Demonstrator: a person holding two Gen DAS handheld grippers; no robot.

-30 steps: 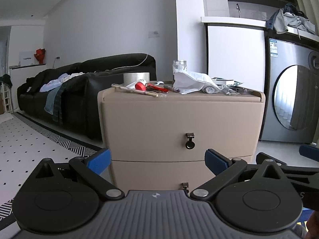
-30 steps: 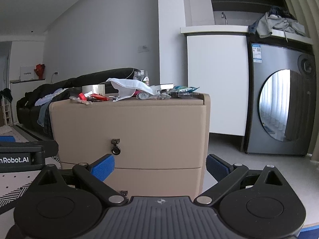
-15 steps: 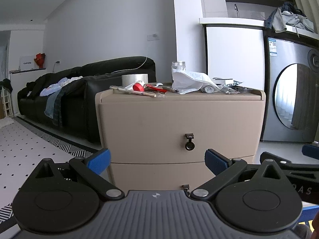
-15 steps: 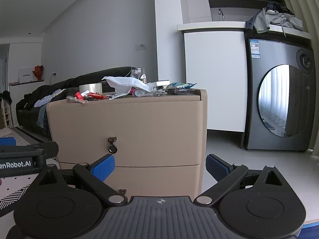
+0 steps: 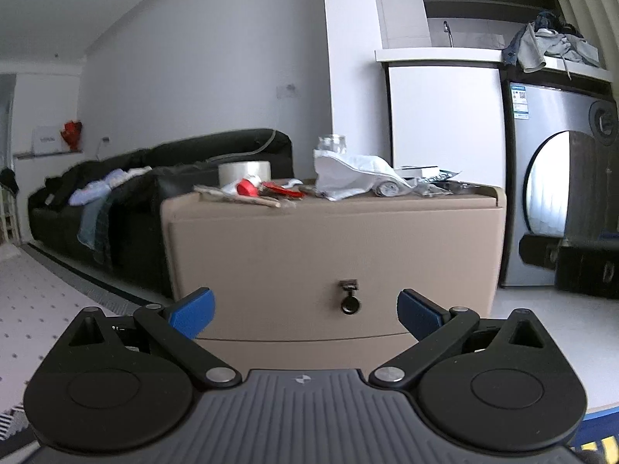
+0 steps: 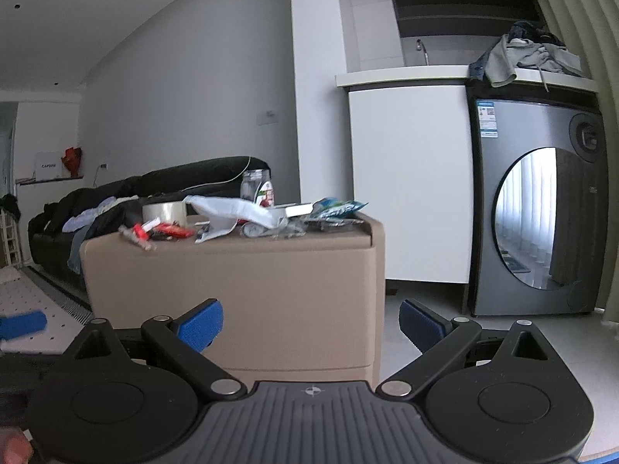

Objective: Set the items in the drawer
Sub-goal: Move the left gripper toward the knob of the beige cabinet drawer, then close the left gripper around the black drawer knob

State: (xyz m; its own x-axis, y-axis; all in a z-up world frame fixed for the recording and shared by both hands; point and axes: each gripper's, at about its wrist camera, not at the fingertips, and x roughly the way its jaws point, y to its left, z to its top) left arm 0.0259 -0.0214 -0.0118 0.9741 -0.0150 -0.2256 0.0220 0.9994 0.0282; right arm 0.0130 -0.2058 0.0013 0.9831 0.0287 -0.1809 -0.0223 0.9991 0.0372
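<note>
A beige drawer cabinet (image 5: 332, 255) stands ahead, its top drawer shut, with a small dark ring pull (image 5: 349, 301). On top lie a tape roll (image 5: 243, 172), red items (image 5: 251, 188), a white plastic bag (image 5: 352, 170), a glass jar (image 6: 257, 189) and snack packets (image 6: 336, 208). My left gripper (image 5: 305, 311) is open and empty, level with the ring pull and short of it. My right gripper (image 6: 311, 323) is open and empty, facing the cabinet's (image 6: 232, 294) right part. The right gripper's body shows at the left wrist view's right edge.
A black sofa (image 5: 154, 193) with clothes on it stands behind the cabinet on the left. A grey washing machine (image 6: 537, 224) and a white counter (image 6: 406, 178) with a heap of clothes are on the right. Patterned floor (image 5: 46, 301) lies to the left.
Both grippers have risen and come closer to the cabinet. The right wrist view has swung right and higher, so the ring pull is no longer seen in it.
</note>
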